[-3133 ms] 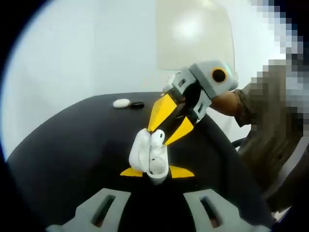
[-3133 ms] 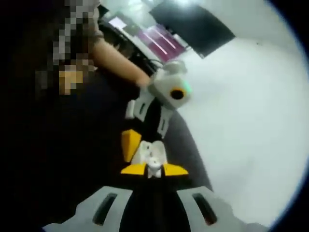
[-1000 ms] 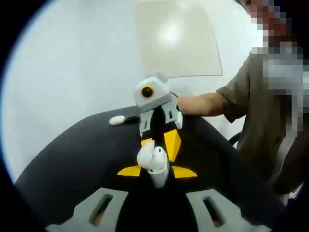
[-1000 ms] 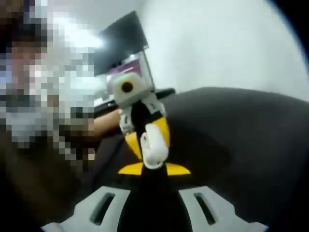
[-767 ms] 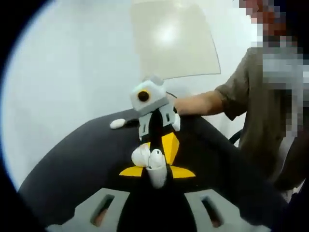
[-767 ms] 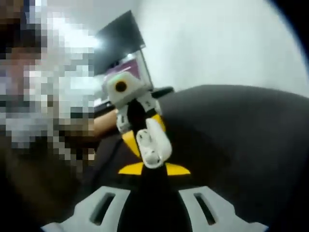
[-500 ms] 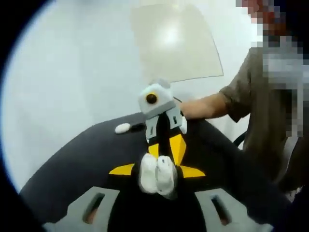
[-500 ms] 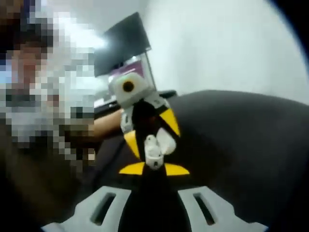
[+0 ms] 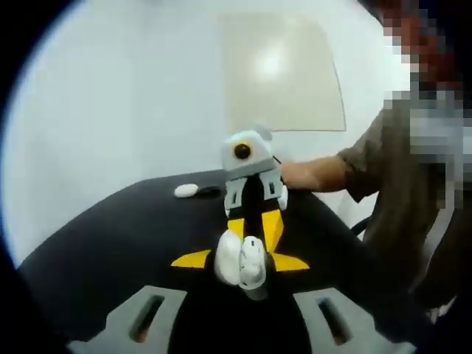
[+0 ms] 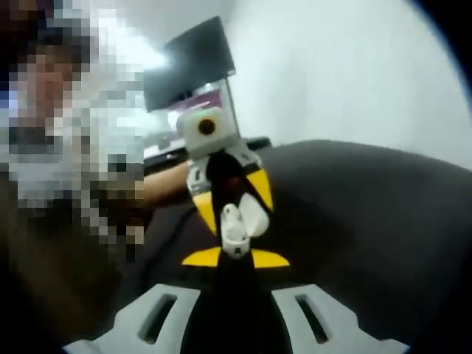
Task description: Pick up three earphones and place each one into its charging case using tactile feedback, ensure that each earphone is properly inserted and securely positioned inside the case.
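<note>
The white charging case [image 9: 240, 262] sits clamped between the yellow tips of the left tool [image 9: 240, 261], held above the dark desk [image 9: 110, 243]; in the left gripper view its lid looks nearly or fully shut, though blur leaves that unsure. The right tool [image 9: 255, 226] reaches in from the far side, its yellow tips right against the top of the case. In the right gripper view the right tool [image 10: 234, 257] has its tips drawn close at the near end of the case [image 10: 240, 223], with the left tool [image 10: 232, 195] beyond it; whether the right tool pinches the case or an earphone I cannot tell. Compared with three seconds ago, the lid that stood open with an earphone showing now lies folded toward the body. A white case [image 9: 186, 190] and a dark object [image 9: 210, 192] rest far back on the desk, and a person's forearm [image 9: 317, 173] extends behind the right tool.
</note>
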### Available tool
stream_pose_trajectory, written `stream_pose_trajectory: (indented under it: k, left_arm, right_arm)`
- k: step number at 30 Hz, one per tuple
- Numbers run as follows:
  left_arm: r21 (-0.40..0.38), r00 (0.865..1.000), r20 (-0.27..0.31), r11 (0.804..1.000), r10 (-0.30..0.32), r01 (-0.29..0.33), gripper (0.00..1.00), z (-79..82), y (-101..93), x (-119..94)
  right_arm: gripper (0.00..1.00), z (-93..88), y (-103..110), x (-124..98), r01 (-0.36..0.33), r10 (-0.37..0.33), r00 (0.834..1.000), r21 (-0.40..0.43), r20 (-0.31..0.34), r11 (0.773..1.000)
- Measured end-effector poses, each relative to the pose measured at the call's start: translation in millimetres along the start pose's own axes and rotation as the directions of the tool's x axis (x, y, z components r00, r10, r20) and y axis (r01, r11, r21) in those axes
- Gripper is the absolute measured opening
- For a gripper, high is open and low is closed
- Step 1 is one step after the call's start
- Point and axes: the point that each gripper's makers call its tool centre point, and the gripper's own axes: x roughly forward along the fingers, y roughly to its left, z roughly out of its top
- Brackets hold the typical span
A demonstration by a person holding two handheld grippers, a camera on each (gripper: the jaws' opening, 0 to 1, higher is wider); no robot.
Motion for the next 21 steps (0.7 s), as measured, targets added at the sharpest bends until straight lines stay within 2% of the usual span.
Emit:
stream_pose_trajectory:
  k: [5,9,11,12,13,18,21]
  left_arm:
    - [0.085,1.000,0.001,0.996,0.022,-0.022,0.25,2.2,0.6,-1.2]
    - [0.123,0.999,0.012,0.992,0.031,-0.033,0.21,5.6,-0.5,-3.3]
    - [0.126,0.999,0.026,0.991,0.033,-0.036,0.13,10.1,-1.0,-5.8]
    - [0.104,1.000,0.014,0.995,0.010,-0.011,0.11,9.3,-5.0,-6.2]
    - [0.076,1.000,0.017,0.997,0.017,-0.018,0.10,8.3,-3.7,-5.8]
    - [0.086,1.000,0.006,0.996,0.014,-0.014,0.13,5.0,-2.1,-2.0]
    - [0.105,1.000,-0.001,0.994,0.011,-0.011,0.21,3.4,-2.5,-1.6]
  right_arm:
    - [0.15,-0.5,-2.5,1.2,-0.014,0.015,1.000,0.089,-0.006,0.996]
    - [0.15,-0.9,-2.5,1.3,-0.015,0.016,1.000,0.103,-0.006,0.995]
    - [0.15,-1.0,-2.2,1.6,-0.015,0.015,1.000,0.103,-0.005,0.995]
    - [0.15,-0.8,-3.6,1.6,-0.007,0.007,1.000,0.105,-0.003,0.994]
    - [0.15,-4.7,-4.1,0.5,-0.003,0.005,1.000,0.104,-0.024,0.995]
    - [0.15,-3.0,-3.9,1.5,-0.005,0.007,1.000,0.094,-0.010,0.996]
    - [0.15,-2.9,-3.5,2.1,-0.007,0.008,1.000,0.097,-0.010,0.995]
